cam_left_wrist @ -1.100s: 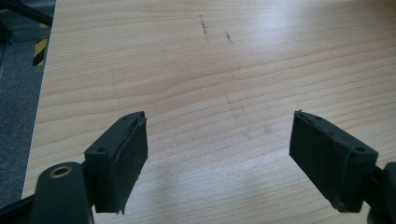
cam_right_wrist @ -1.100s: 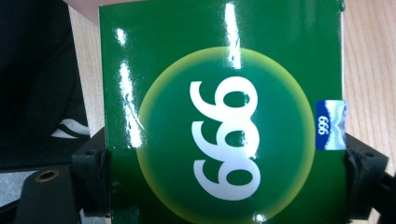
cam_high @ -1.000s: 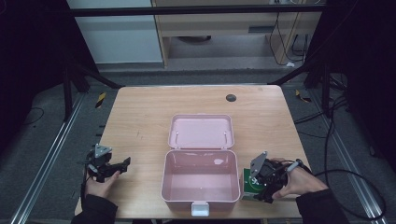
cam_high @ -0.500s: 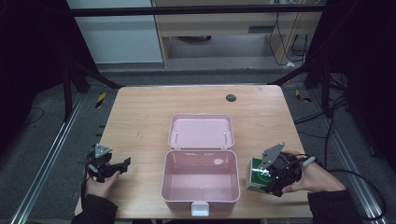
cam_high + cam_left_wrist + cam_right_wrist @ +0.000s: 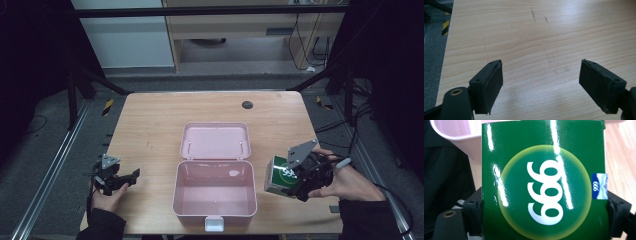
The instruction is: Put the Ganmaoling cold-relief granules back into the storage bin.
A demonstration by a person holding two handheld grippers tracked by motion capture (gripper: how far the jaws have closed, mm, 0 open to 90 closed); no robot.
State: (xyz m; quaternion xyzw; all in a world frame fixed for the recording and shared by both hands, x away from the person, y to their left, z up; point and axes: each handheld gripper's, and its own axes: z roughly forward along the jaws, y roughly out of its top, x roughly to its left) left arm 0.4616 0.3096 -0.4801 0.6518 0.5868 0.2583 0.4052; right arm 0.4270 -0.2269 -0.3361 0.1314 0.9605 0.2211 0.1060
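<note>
Right gripper point(image 5: 295, 187) jaws clamped on green 999 box point(image 5: 279, 175), just right of open pink case point(image 5: 215, 200). Left gripper point(image 5: 131, 177) jaws apart over bench point(image 5: 150, 125).

A glossy green box point(image 5: 280, 175) with white "999" in a pale circle sits clamped, tilted, just right of the open pink case point(image 5: 215, 192), above the table.

My left gripper point(image 5: 131, 176) sits with jaws spread over bare wooden table point(image 5: 150, 125); nothing lies between it and the open pink box point(image 5: 215, 192). The box, with its lid point(image 5: 215, 141) laid back flat, blocks the table's middle. My right gripper point(image 5: 292, 182) is filled by the green box point(image 5: 281, 176), just beside the pink wall. The far table is free but for a small dark disc point(image 5: 247, 105).
</note>
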